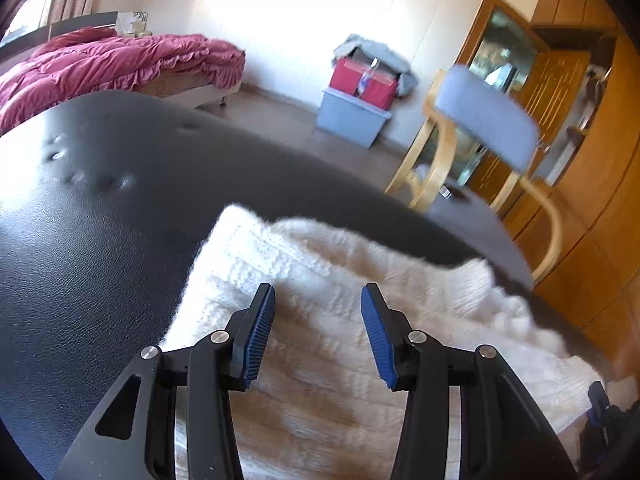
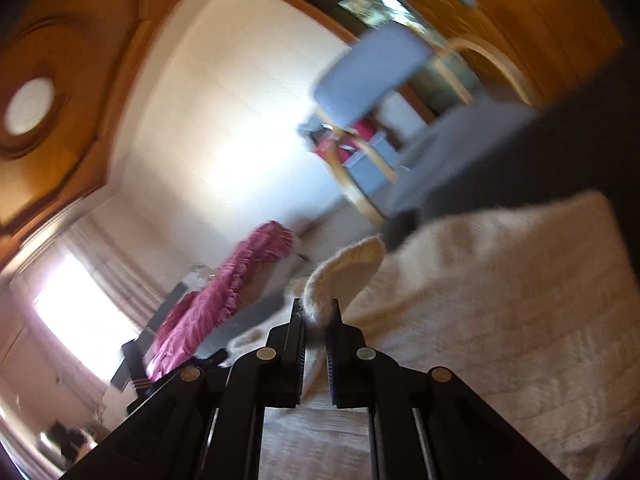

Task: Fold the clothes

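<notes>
While spread over the near right part of a black leather surface (image 1: 100, 240), cream knit sweater (image 1: 320, 320) lying partly folded, fuzzy edge toward the far side. Left gripper (image 1: 318, 296) above it, blue pads (image 1: 260, 336) wide apart, nothing between them. Right gripper (image 2: 316, 308) clamped on a raised fold of the sweater, camera strongly tilted, view blurred. Farther off: pink bedding (image 1: 120, 60) far left, wooden chair (image 1: 480, 128) far right, pale blue storage bin (image 1: 352, 116) by the wall.
</notes>
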### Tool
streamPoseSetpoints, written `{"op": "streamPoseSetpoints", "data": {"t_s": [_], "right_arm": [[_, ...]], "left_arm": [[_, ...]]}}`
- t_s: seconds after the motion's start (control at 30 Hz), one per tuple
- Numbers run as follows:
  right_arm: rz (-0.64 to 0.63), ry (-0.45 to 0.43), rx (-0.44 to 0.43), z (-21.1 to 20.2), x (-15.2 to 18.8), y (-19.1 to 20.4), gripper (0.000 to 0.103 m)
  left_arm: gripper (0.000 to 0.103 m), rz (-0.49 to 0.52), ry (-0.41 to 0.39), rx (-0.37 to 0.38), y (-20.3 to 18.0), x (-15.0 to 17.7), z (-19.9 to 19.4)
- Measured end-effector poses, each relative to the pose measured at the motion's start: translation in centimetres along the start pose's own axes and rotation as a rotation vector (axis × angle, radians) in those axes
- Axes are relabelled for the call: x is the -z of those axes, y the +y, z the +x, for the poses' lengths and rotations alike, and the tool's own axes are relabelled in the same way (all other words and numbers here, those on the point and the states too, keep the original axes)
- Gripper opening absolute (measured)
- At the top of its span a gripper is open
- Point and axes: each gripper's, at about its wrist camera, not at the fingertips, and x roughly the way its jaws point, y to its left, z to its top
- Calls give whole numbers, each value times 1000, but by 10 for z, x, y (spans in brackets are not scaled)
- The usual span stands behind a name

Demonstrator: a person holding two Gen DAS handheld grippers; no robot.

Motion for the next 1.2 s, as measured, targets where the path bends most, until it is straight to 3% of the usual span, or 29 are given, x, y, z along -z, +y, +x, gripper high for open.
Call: {"op": "streamPoseSetpoints", "data": {"t_s": [0.07, 0.1, 0.17, 0.23, 0.43, 0.57, 0.7, 0.77, 0.9, 1.03, 1.2], "right_arm": [[44, 22, 140, 5, 1, -13, 11], [36, 22, 165, 6, 1, -11, 13], [-9, 10, 167, 6, 1, 3, 12], [-55, -2, 169, 6, 1, 16, 25], [-191, -37, 174, 6, 2, 56, 25], [-398, 101, 143, 59, 32, 110, 25], [-566, 244, 171, 123, 68, 142, 25], [-610, 320, 213, 145, 81, 146, 25], [-534, 370, 211, 147, 72, 124, 24], [-500, 346, 255, 129, 58, 109, 22], [-531, 253, 429, 89, 38, 87, 23]], "left_arm": [[48, 11, 32, -27, -2, 0, 8], [48, 17, 31, -32, -3, 0, 8], [48, 28, 31, -39, -4, 0, 9], [48, 26, 33, -36, -4, 0, 10], [48, 30, 34, -36, -4, 4, 10], [59, 45, 37, -44, -8, 4, 12], [59, 61, 41, -52, -11, 5, 13], [59, 68, 42, -55, -12, 5, 13], [59, 82, 45, -62, -15, 6, 14], [60, 85, 47, -65, -15, 6, 14], [60, 87, 47, -67, -16, 7, 14]]}}
